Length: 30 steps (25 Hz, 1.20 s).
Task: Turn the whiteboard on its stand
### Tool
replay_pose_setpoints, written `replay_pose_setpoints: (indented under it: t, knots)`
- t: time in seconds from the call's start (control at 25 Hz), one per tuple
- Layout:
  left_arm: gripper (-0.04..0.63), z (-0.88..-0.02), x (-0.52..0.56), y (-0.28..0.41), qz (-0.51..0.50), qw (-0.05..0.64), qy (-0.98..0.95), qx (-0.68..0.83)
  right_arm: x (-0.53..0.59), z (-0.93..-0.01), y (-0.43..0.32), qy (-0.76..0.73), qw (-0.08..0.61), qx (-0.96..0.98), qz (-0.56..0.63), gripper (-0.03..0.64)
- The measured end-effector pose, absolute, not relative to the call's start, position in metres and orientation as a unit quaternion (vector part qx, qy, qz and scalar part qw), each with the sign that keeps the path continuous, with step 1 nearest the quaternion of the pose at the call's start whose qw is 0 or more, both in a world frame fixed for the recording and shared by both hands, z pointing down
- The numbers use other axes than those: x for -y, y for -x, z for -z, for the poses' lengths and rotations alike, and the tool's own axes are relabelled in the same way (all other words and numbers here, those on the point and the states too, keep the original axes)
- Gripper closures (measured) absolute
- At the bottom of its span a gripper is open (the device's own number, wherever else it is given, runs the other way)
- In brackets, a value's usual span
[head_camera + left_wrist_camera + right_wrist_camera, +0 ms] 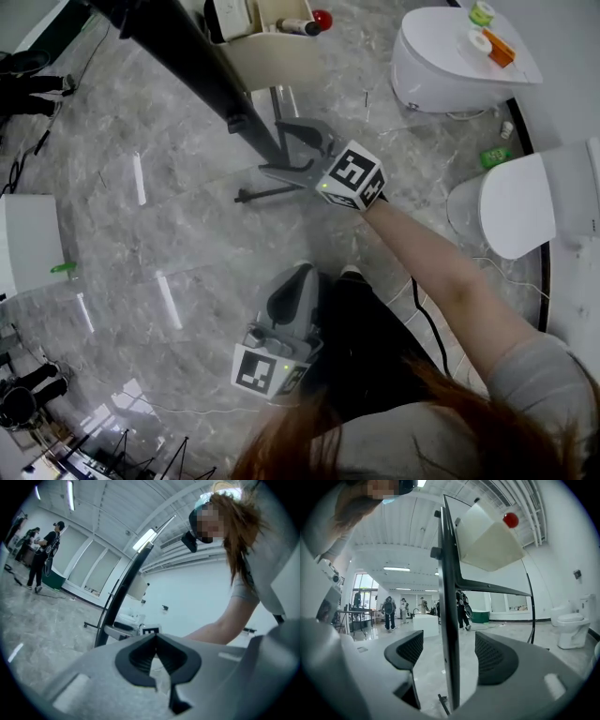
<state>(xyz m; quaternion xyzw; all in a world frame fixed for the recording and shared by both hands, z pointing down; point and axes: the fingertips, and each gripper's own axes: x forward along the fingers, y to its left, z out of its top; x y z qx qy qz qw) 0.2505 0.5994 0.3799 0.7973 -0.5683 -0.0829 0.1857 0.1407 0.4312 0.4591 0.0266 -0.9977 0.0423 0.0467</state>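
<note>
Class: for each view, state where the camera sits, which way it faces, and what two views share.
Head view: on the person's head, facing steeply down at the floor; shows left gripper, right gripper, right forearm, hair.
Left gripper view: on the left gripper, facing level past its shut jaws; shows the right forearm.
Right gripper view: on the right gripper, facing level; the whiteboard edge stands between its open jaws.
Shared: all show the whiteboard.

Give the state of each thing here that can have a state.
Thin dark-edged whiteboard: upright, seen edge-on, not clamped.
Grey right gripper: open, fingers on either side of the whiteboard's edge.
Grey left gripper: shut, nothing between its fingers.
</note>
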Motion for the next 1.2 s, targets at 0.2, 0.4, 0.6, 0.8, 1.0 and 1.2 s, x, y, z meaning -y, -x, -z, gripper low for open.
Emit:
replay_pose_setpoints:
  t: [0.2,0.4,0.6,0.8,1.0,1.2]
  knots:
    - [0.594,-0.371,-0.609,-0.246,0.075,0.162,-0.794,0.581,-0.47,-0.414,-0.194,-0.012,-0.002,1.0,0.013,0.279]
    - [0.594,-0.329,-0.61,-0.241,0.076,0.124,-0.789,0.597,-0.533,-0.293,-0.241,-0.021,-0.136,0.991,0.004,0.466]
    - [0.594,-0.263,-0.607,-0.25,0.097,0.049,-0.799,0.591,-0.574,-0.217,-0.276,-0.043,-0.184,0.982,0.01,0.617]
    - [0.594,-0.239,-0.633,-0.26,0.096,0.035,-0.813,0.574,-0.594,-0.171,-0.297,-0.067,-0.212,0.975,0.017,0.617]
    - [0.594,-0.228,-0.656,-0.264,0.11,0.023,-0.829,0.548,-0.619,-0.149,-0.305,-0.086,-0.223,0.97,0.047,0.615]
    - [0.594,-0.22,-0.689,-0.271,0.106,0.032,-0.855,0.507,-0.67,-0.14,-0.301,-0.115,-0.218,0.968,0.054,0.611]
